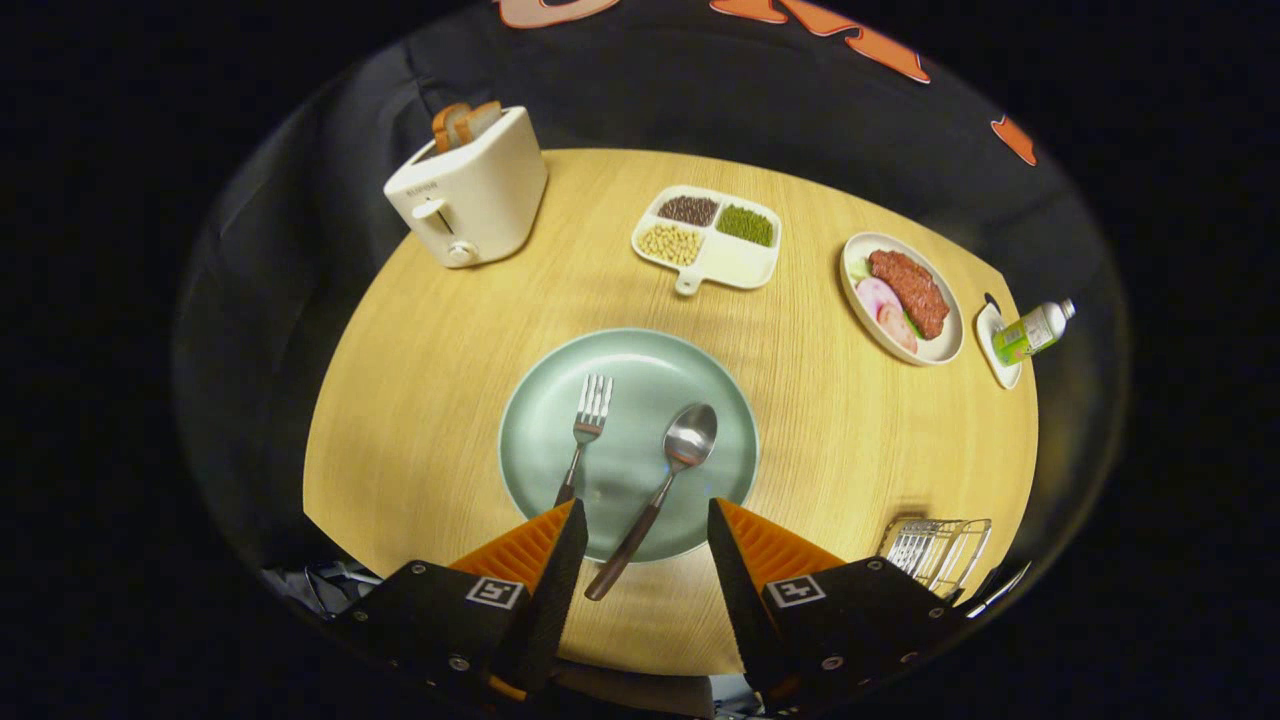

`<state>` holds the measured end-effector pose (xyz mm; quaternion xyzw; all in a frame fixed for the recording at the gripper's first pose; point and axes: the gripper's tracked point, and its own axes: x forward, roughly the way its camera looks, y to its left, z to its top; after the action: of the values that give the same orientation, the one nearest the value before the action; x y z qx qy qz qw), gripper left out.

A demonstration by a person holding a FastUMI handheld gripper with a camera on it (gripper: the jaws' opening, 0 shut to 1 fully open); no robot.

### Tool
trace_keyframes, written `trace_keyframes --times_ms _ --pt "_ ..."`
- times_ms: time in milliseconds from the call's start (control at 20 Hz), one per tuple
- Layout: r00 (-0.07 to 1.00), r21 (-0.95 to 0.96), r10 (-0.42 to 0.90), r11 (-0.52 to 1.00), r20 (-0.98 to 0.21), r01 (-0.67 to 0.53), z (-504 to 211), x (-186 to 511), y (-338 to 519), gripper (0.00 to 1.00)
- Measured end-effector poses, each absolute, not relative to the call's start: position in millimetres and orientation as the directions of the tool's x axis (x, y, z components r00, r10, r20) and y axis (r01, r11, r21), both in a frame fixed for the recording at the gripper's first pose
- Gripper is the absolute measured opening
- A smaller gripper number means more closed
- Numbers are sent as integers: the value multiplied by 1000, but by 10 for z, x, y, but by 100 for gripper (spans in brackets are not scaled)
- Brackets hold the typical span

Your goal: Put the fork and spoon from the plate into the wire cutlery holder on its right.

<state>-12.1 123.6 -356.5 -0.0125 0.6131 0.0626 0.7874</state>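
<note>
The fork (588, 425) and spoon (672, 468) lie side by side on the green plate (640, 360) near the bench's (430, 400) front edge. The gripper (645, 520) hovers with fingers spread wide, gripping nothing, the spoon's handle between them. The wire cutlery holder (935, 548) stands at the front right corner.

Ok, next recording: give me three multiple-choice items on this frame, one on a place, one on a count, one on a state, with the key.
1. Where does the spoon lie?
A. in the wire cutlery holder
B. on the green plate, beside the fork
C. next to the toaster

2. How many compartments of the divided tray hold food?
A. one
B. three
C. five

3. What is the gripper doing?
A. open, holding nothing
B. shut on the fork
C. shut on the spoon

Key: 1 B, the spoon's bowl rests on the plate, right of the fork. 2 B, three sections are filled, the long one bare. 3 A, the fingers stand apart with the spoon handle loose between them.
</note>
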Motion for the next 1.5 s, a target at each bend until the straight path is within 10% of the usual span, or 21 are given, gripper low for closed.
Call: trace_keyframes --times_ms 550,1500 --pt "36 3 2 999 -999 43 -4206 -283 1225 21" --pt "341 122 77 986 -937 112 -3496 -219 534 5"
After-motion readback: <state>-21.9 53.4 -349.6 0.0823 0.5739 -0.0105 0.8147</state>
